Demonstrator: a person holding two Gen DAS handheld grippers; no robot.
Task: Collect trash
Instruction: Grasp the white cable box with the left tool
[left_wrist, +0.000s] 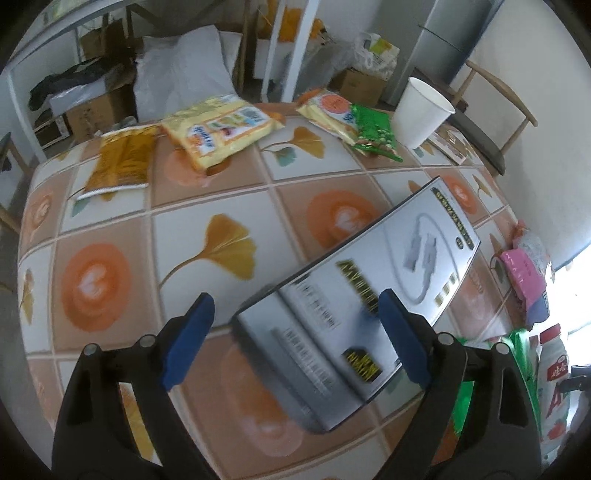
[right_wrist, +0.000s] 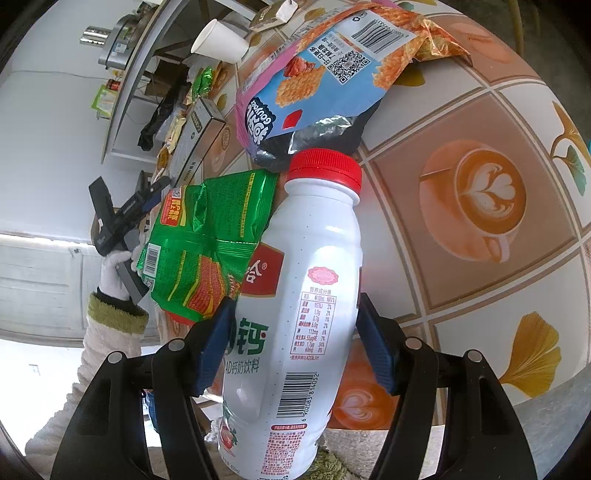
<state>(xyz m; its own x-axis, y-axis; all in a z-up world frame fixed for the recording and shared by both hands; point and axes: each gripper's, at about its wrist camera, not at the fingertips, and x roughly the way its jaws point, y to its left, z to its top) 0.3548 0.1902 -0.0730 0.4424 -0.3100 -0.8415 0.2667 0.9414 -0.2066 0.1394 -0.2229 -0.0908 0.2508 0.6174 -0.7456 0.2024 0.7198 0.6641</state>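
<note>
The white bottle (right_wrist: 295, 314) reads "AD钙奶饮料" above barcode 6902083814052; the blue snack bag (right_wrist: 317, 74) reads "gouyoer".

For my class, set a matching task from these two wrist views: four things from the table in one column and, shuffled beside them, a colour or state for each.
Column one:
1. paper cup
2. milk drink bottle
3. grey box
4. bottle cap

Column two:
A. red
B. clamped between the right gripper's blue pads
C. plain white, standing upright on the table
D. lying flat between the left gripper's open jaws

Pairs: 1-C, 2-B, 3-D, 4-A
</note>
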